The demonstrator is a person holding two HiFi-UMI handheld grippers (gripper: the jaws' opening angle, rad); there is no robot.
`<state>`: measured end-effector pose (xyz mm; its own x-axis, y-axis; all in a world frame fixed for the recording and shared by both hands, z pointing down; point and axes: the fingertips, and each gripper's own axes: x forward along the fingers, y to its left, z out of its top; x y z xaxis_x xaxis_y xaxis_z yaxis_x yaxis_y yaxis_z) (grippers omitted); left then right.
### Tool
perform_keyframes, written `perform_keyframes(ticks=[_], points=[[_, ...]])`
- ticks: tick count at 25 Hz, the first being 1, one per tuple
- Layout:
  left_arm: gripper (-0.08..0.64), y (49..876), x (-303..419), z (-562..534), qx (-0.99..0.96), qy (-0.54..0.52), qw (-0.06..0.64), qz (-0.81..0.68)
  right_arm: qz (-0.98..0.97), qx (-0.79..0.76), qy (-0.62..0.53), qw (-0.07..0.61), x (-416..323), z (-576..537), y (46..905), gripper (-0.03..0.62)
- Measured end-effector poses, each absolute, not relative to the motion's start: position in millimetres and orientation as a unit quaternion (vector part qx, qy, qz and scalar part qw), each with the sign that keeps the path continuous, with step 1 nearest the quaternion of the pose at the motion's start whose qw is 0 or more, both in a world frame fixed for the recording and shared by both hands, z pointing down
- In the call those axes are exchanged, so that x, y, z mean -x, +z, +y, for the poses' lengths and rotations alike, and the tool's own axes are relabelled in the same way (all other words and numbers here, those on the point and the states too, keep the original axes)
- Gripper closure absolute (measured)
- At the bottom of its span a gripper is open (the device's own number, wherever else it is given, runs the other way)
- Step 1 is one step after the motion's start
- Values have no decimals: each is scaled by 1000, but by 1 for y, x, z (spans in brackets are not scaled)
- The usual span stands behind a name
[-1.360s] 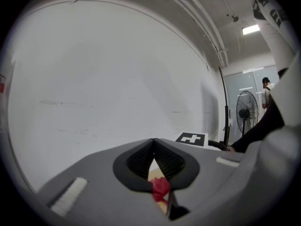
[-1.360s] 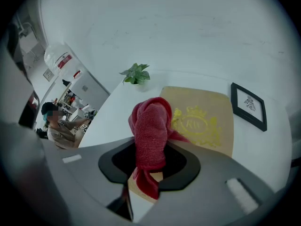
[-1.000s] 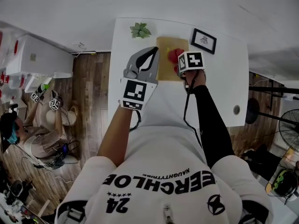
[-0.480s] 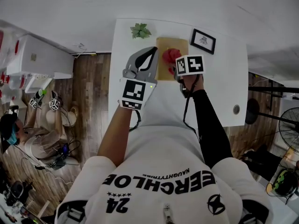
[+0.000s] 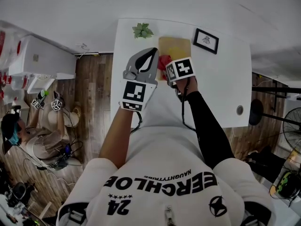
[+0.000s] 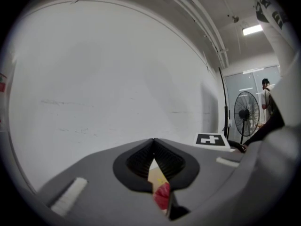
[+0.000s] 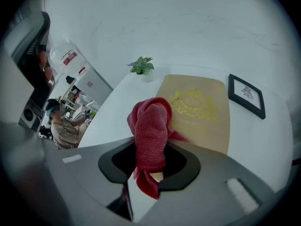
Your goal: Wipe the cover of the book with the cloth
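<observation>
A tan book [image 5: 178,47] with a gold emblem lies flat on the white table [image 5: 216,88]; it fills the middle of the right gripper view as the book [image 7: 202,112]. My right gripper [image 7: 149,150] is shut on a bunched red cloth [image 7: 150,126], which rests at the book's near left corner. From the head view, that cloth [image 5: 163,61] shows just beyond the right gripper [image 5: 171,67]. My left gripper [image 5: 151,52] hovers by the book's left edge, jaws shut with nothing in them. Past its closed tips [image 6: 153,142] a sliver of book and cloth shows.
A small potted plant [image 5: 141,30] stands at the table's far left, and a black picture frame [image 5: 205,40] lies right of the book. Another person [image 5: 19,135] sits on the wooden floor at the left. A fan [image 6: 244,114] stands beyond the table.
My right gripper has dragged the red cloth leftward and nearer across the cover, from its right part to the near left corner. The left gripper has stayed put.
</observation>
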<state>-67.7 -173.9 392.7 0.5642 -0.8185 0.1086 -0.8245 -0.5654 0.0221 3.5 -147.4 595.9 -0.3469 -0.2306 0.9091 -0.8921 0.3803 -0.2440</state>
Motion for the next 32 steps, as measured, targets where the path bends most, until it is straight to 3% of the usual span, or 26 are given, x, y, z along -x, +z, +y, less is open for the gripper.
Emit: perform_keyframes(ticks=[11, 17, 21, 27, 32], points=[[514, 395, 51, -173, -892, 46, 34, -449, -655, -482, 396, 427, -107, -147, 595, 488], [514, 394, 41, -171, -896, 48, 30, -441, -647, -494, 400, 421, -121, -146, 595, 486], [514, 393, 38, -169, -897, 50, 27, -438, -659, -490, 380, 425, -112, -147, 589, 488], [514, 395, 48, -171, -894, 52, 31, -445, -714, -427, 399, 386, -42, -143, 578, 486], [514, 396, 55, -174, -890, 55, 30, -452, -725, -365, 397, 429, 3, -118, 595, 488]])
